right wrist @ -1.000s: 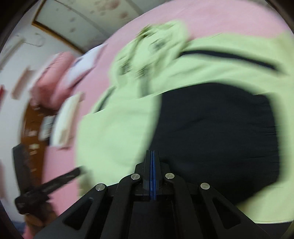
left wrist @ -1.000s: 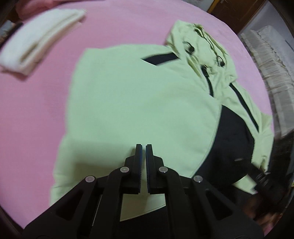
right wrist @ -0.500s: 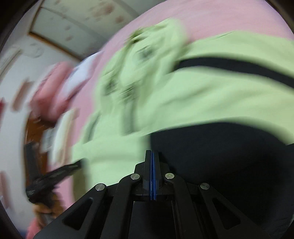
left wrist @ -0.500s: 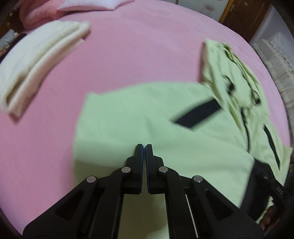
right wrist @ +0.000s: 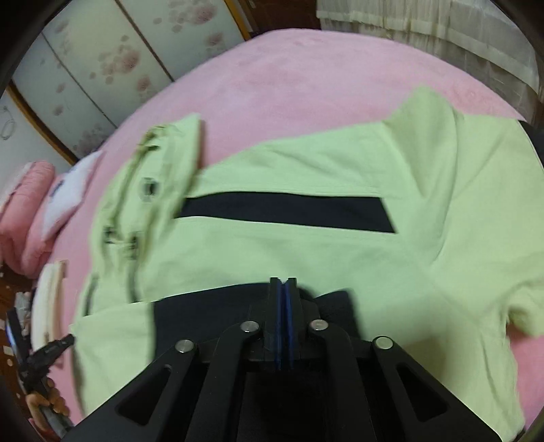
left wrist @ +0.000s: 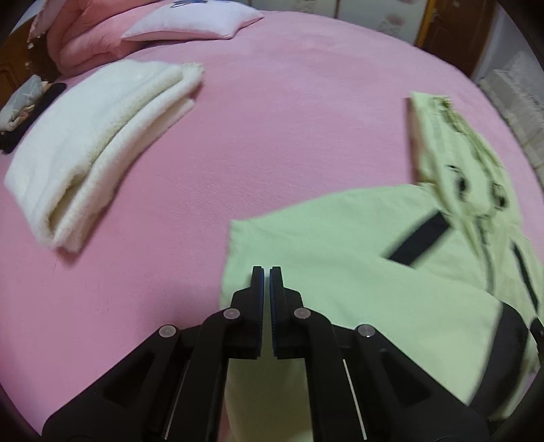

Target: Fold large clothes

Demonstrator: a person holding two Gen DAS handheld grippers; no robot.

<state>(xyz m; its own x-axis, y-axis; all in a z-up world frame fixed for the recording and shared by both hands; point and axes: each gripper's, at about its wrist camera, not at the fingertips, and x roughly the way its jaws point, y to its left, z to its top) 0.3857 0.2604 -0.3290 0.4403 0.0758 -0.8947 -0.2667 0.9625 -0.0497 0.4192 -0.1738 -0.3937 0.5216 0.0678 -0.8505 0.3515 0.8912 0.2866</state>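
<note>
A light green hooded jacket [left wrist: 357, 258] with black panels lies spread on the pink bed [left wrist: 272, 119]; it also shows in the right wrist view [right wrist: 306, 251]. Its hood [left wrist: 455, 153] lies at the far right, and in the right wrist view the hood [right wrist: 149, 190] is at the left. My left gripper [left wrist: 266, 272] hovers over the jacket's left edge, its jaws nearly closed with a thin gap and nothing between them. My right gripper [right wrist: 283, 282] is shut and empty over the jacket's black lower panel [right wrist: 210, 309].
A folded white fleece blanket [left wrist: 95, 142] lies at the left of the bed. A pillow [left wrist: 193, 20] and pink bedding [left wrist: 81, 37] are at the far end. Wardrobe doors [right wrist: 112, 64] and curtains [right wrist: 425, 23] stand beyond the bed.
Both grippers have swung over the jacket. The left view has shifted left toward the blanket and bare bed. The right view now looks across the chest stripe instead of the black panel.
</note>
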